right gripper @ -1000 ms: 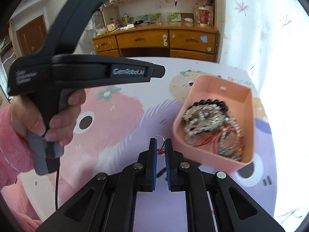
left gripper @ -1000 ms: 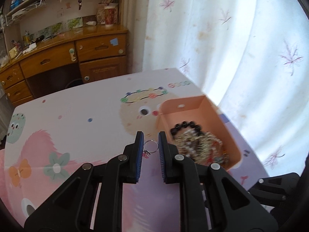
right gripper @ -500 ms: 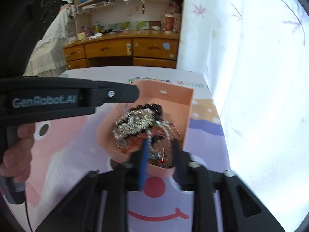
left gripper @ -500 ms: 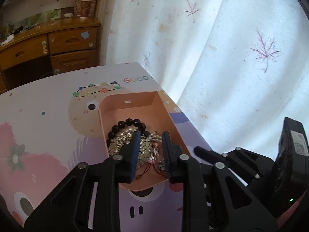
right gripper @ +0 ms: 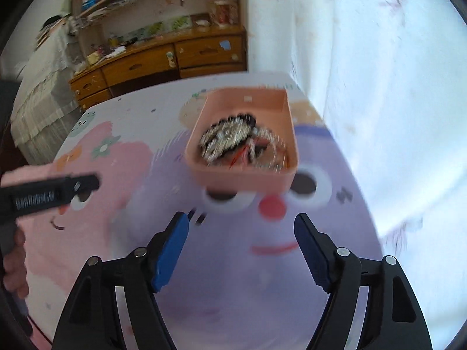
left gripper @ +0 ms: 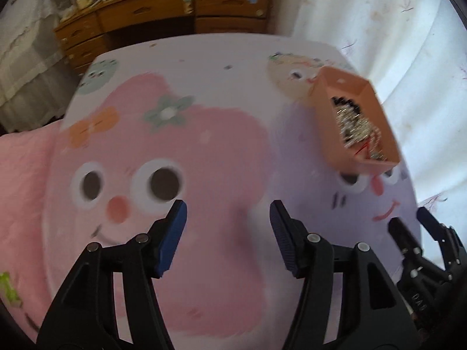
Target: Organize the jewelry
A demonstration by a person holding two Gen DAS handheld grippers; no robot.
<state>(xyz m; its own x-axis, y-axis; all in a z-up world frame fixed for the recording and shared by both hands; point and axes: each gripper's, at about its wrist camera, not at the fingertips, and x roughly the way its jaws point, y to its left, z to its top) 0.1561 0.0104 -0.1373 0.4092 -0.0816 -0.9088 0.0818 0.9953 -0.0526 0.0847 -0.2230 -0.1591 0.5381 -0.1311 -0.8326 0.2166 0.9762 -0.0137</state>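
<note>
Cartoon tablecloth [left gripper: 204, 134] w/ pink tray [right gripper: 242, 178], curtain [right gripper: 379, 73] behind.

- pink tray [right gripper: 243, 175] – small open plastic bin, sits flat on the cartoon-print table [right gripper: 262, 291], near its far right corner by the right edge
- jewelry pile [right gripper: 238, 140] inside it – black bead bracelet, silvery chains, some red cord, all tangled and blurry

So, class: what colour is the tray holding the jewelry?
Peach-pink tray, clearest in the right wrist view.
</note>
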